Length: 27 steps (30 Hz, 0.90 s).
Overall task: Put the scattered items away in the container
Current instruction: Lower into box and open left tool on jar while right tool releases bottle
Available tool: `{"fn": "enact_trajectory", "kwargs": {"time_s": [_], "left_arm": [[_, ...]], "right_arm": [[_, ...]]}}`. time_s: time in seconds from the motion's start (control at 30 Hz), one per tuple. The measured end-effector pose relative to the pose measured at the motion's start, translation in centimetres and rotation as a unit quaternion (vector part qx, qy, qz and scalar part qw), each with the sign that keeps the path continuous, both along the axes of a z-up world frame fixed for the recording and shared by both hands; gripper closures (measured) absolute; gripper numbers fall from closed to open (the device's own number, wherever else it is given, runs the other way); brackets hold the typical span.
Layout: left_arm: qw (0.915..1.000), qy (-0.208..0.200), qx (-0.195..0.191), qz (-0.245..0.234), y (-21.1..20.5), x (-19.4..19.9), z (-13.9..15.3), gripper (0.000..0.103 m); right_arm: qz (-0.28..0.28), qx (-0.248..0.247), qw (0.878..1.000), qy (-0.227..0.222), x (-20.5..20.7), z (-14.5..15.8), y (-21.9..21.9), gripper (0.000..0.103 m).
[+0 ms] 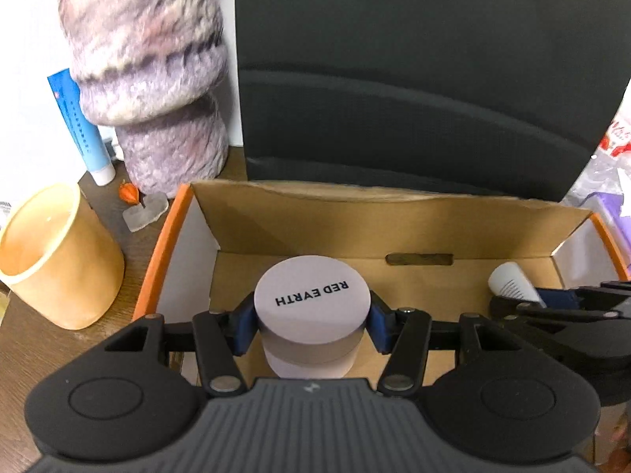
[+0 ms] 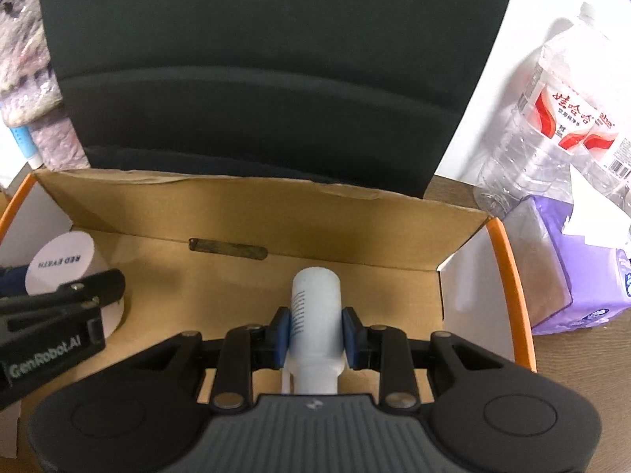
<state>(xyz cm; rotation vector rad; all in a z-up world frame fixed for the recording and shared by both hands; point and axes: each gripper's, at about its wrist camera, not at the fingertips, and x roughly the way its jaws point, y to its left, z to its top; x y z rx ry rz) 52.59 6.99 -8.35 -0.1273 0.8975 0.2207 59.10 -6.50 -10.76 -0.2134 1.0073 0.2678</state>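
Brown wood-grain desk point(image 1: 23, 327) here, a white wall behind it, and a big dark panel point(image 1: 414, 79) standing right behind the cardboard box point(image 1: 394, 216). The box has orange-edged side walls, a plain brown floor and a slot in its back wall.

Two grippers, two items, one box, and both items are over the box floor. The left gripper point(image 1: 311, 317) has its blue-padded fingers point(image 1: 242, 325) clamped on either side of one round white jar point(image 1: 311, 299), lid up, "RED EARTH" printed on top, towards the left end of the box. I can't tell whether it touches the floor. The right gripper point(image 2: 315, 333) has its fingers point(image 2: 351, 335) pressed against one white bottle point(image 2: 315, 307) with a printed scale down its side, held around its body, towards the right end of the box.

Outside the box on the left: one yellow-orange cup point(image 1: 55, 260) standing open end up, one blue-and-white tube point(image 1: 84, 130) leaning cap down, one small orange trinket on a pale base point(image 1: 138, 205), and one fuzzy grey-purple plush thing point(image 1: 157, 79) towering behind them. On the right: one purple tissue pack point(image 2: 572, 268) with a tissue poking out, just beside the box wall, and clear plastic water bottles point(image 2: 552, 138) with red-and-white labels behind it; two labels show.
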Motion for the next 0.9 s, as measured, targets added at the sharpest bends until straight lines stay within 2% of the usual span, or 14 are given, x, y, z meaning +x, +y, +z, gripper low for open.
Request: {"fn": "enact_trajectory", "kwargs": {"time_s": [0.27,0.5,0.53,0.57,0.63,0.8,0.87,0.9], "left_arm": [[0.9999,0.0,0.012,-0.006,-0.3,0.4,-0.7,0.047],[0.9999,0.005,0.007,-0.011,-0.1,0.4,-0.9,0.046],[0.9999,0.005,0.006,-0.011,-0.1,0.4,-0.9,0.046],[0.9999,0.006,0.005,-0.011,-0.1,0.4,-0.9,0.046],[0.9999,0.006,0.002,-0.01,0.0,0.4,-0.8,0.046],[1.0,-0.002,-0.005,-0.005,0.4,0.0,0.2,0.037],[1.0,-0.009,0.001,0.002,0.4,-0.2,0.8,0.028],[0.9999,-0.015,0.003,0.005,0.5,-0.4,1.1,0.019]], "right_arm": [[-0.002,-0.003,1.0,-0.005,0.1,-0.6,0.2,0.077],[0.008,-0.017,1.0,-0.021,-0.5,-0.6,0.6,0.074],[0.006,-0.012,1.0,-0.02,-0.4,-0.5,0.5,0.063],[0.006,-0.007,1.0,-0.019,-0.4,-0.5,0.4,0.045],[0.007,-0.003,1.0,-0.022,-0.5,-0.3,0.3,0.026],[0.012,-0.01,0.999,-0.036,-0.9,0.2,0.1,0.018],[0.013,-0.009,0.999,-0.041,-1.0,0.5,-0.1,0.015],[0.015,-0.007,0.999,-0.042,-1.1,0.7,-0.2,0.015]]}}
